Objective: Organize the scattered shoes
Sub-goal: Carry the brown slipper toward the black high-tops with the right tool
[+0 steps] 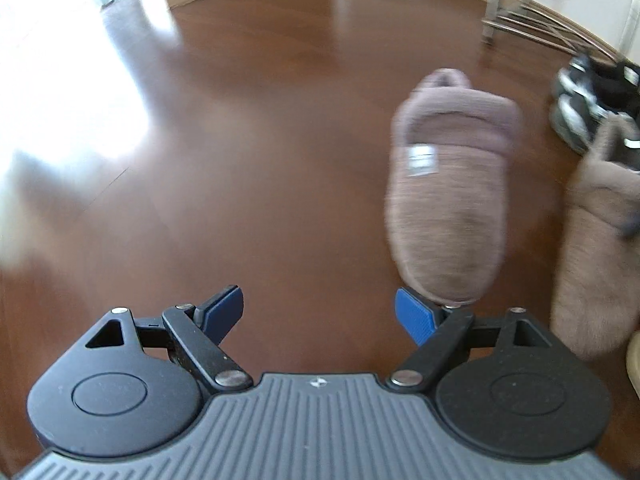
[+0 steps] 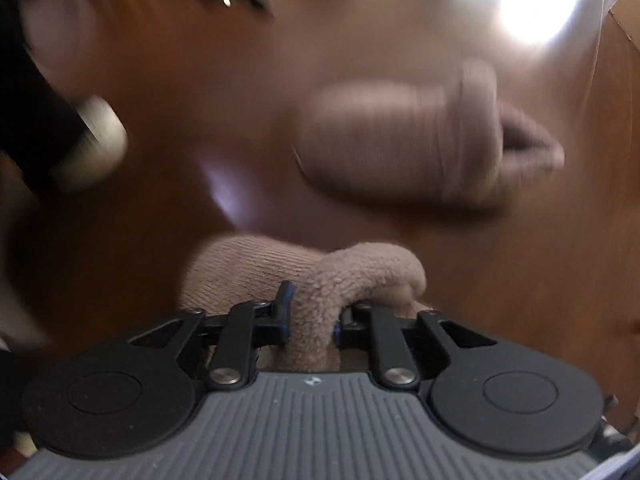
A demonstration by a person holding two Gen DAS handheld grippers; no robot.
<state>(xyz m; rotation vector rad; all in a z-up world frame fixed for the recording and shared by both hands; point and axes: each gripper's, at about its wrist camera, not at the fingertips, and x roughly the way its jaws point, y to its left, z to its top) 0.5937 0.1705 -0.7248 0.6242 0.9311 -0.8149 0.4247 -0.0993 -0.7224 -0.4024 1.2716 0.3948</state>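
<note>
- The left gripper (image 1: 319, 314) hangs over bare brown wooden floor (image 1: 256, 152), its blue pads spread wide with nothing between them; it is released and empty.
- Just right of it, in the left wrist view, a fuzzy mauve slipper (image 1: 450, 192) lies flat on the floor, toe toward the gripper and heel away, with a small pale label on its strap. Its toe sits just beside the gripper's right-hand pad, though I cannot tell whether they touch.
- Further right, a second slipper (image 1: 592, 264) of the same plush shows at the frame's edge, and beyond it a pair of dark sneakers (image 1: 588, 108) with pale soles near a metal rack (image 1: 532, 24).
- In the right wrist view, the right gripper (image 2: 312, 312) has a fold of that same plush fabric between its jaws, the held slipper (image 2: 320, 280) bunching up over the fingers. The pads appear to press on it, so I read it as gripped, though loosely.
- Beyond it another slipper (image 2: 404, 148) lies on the floor, badly blurred.
- My judgement on handling: these slippers look light, soft and floppy, so they will sag and swing from a pinch of fleece. The thick strap edge or the heel rim looks the surest place to take hold, since the sole beneath should be stiffer.
</note>
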